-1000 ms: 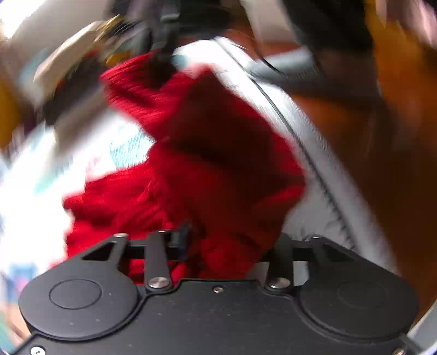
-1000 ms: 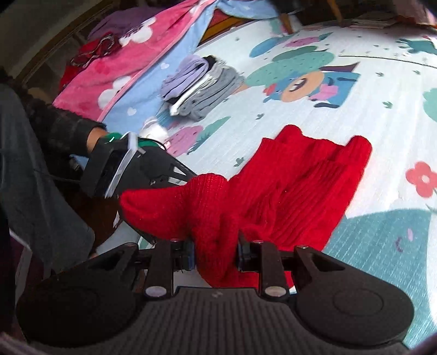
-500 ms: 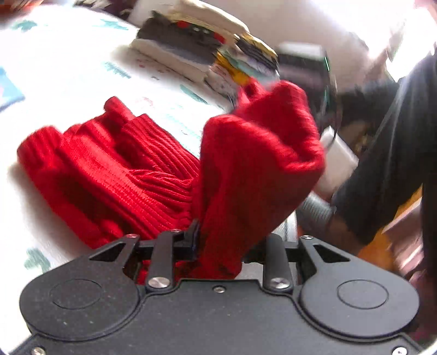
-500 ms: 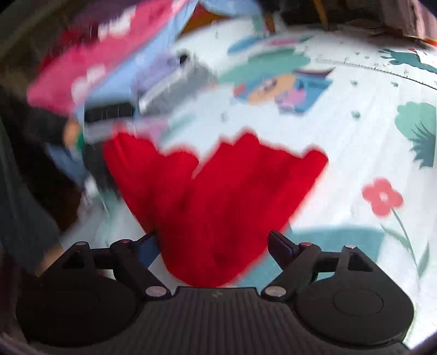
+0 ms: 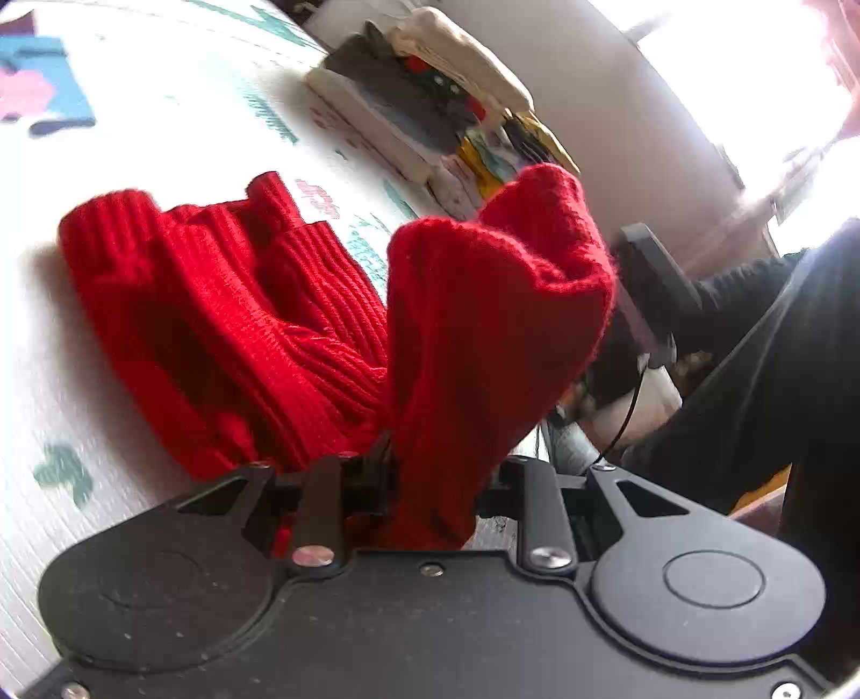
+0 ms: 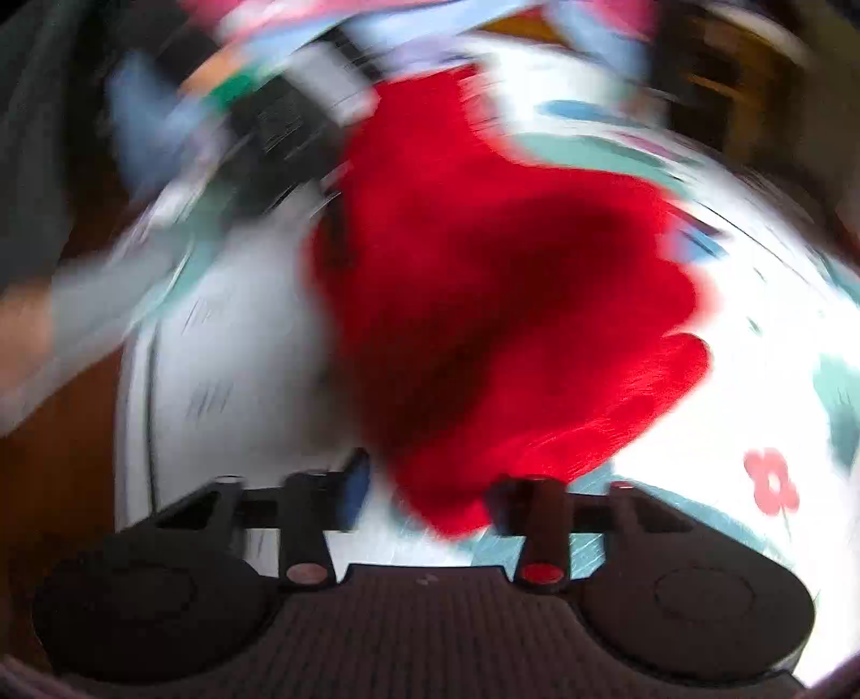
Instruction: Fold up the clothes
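A red ribbed knit sweater [image 5: 258,322] lies bunched on the white patterned mat [image 5: 134,123]. My left gripper [image 5: 430,484] is shut on a fold of the sweater, which stands up between its fingers. In the blurred right wrist view the sweater [image 6: 500,301] fills the middle. My right gripper [image 6: 430,500] is open, with the sweater's lower edge hanging loose between its fingers. The right gripper's body also shows in the left wrist view [image 5: 650,290], behind the raised fold.
A stack of folded clothes [image 5: 430,118] sits at the far side of the mat. The person's dark sleeve [image 5: 779,349] is at the right. Pink and blue bedding [image 6: 376,21] lies beyond the mat in the right wrist view. The mat's edge [image 6: 150,376] and brown floor are at the left.
My right gripper has opened and let go of the sweater, then swung fast. My left gripper has kept its hold and turned toward the stack of folded clothes.
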Action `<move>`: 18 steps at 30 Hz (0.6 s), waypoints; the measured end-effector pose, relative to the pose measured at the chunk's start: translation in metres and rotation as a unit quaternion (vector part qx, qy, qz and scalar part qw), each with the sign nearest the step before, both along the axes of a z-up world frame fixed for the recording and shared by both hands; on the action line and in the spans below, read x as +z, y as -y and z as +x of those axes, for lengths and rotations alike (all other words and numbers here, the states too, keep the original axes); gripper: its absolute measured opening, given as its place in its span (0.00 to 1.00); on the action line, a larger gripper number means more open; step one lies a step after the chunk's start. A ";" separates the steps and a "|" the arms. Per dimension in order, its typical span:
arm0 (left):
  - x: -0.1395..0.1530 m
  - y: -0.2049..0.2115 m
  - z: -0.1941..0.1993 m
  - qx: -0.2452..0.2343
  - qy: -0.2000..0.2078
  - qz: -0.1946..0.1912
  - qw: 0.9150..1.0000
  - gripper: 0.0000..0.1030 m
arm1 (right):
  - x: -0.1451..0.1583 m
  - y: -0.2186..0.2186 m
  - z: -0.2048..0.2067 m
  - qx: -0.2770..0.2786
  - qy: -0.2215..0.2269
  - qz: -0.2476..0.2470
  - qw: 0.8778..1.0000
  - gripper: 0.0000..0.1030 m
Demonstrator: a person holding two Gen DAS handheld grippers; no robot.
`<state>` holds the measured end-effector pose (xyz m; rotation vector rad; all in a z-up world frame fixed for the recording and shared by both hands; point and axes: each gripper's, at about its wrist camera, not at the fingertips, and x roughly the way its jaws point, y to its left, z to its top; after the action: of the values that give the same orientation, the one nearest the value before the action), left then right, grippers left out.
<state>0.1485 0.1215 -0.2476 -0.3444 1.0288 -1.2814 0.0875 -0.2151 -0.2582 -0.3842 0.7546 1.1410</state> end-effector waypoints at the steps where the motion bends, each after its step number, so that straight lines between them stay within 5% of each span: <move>1: 0.001 0.000 0.004 0.002 0.002 -0.001 1.000 0.25 | 0.002 0.001 0.008 -0.011 -0.013 0.012 1.000 0.37; 7: 0.002 -0.003 0.033 -0.001 -0.025 -0.026 0.999 0.25 | 0.008 0.013 0.061 -0.065 -0.132 0.106 0.983 0.37; 13: -0.006 -0.002 0.077 -0.004 -0.078 -0.045 0.996 0.26 | -0.011 0.028 0.121 -0.115 -0.275 0.192 0.935 0.37; 18: -0.029 -0.007 0.110 0.085 -0.142 0.001 0.986 0.45 | -0.054 0.047 0.139 -0.214 -0.364 0.232 0.876 0.39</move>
<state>0.2589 0.1280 -0.2770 -0.6132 1.2123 -1.0957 0.2265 -0.2622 -0.3123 0.6396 1.1080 0.9867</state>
